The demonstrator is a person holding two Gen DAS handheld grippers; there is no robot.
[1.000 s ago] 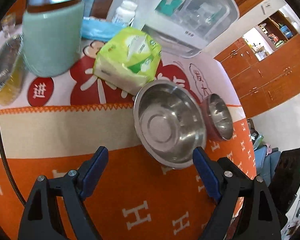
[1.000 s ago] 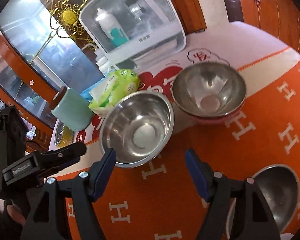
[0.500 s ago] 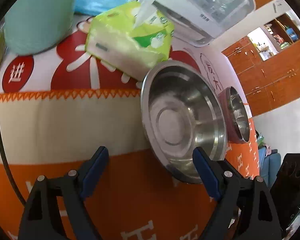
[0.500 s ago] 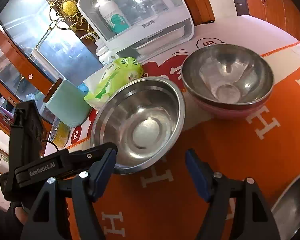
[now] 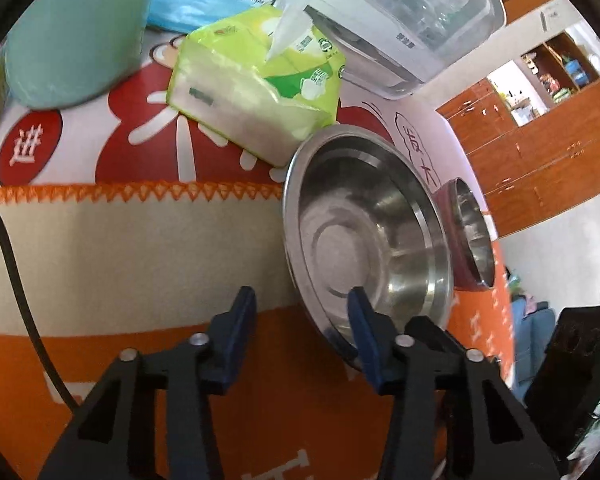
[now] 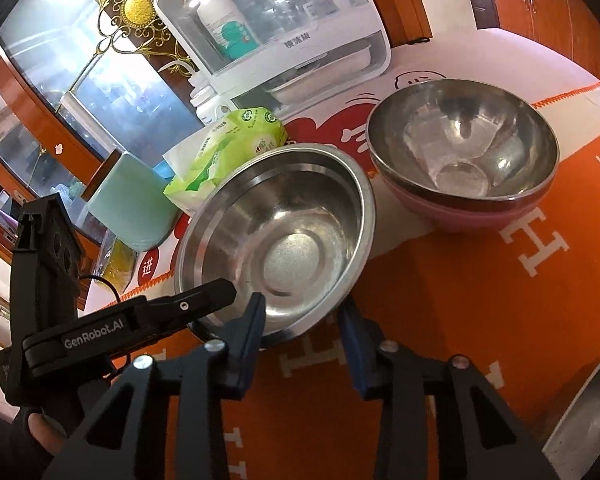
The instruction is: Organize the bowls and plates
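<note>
Both grippers are closing on the steel bowl [image 6: 276,240] on the tabletop [image 6: 480,300]: left gripper [image 5: 300,308] and right gripper [image 6: 302,316] fingers straddle its near rim, not yet pinching. Next, probably: grip firmly, lift, nest it into the pink-based bowl [image 6: 464,148] beyond the fingers.

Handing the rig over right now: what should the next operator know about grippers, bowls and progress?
Left gripper: jaws closing, large steel bowl rim between them, not yet pinched.
Right gripper: jaws closing across the same bowl's near rim, not clamped.
Bowls: the large one stands on the orange cloth; beside it a smaller steel bowl sits nested in a pink bowl; another steel dish shows at lower right.
Done: one nesting. Left: finish gripping, lift, probably stack.
</note>
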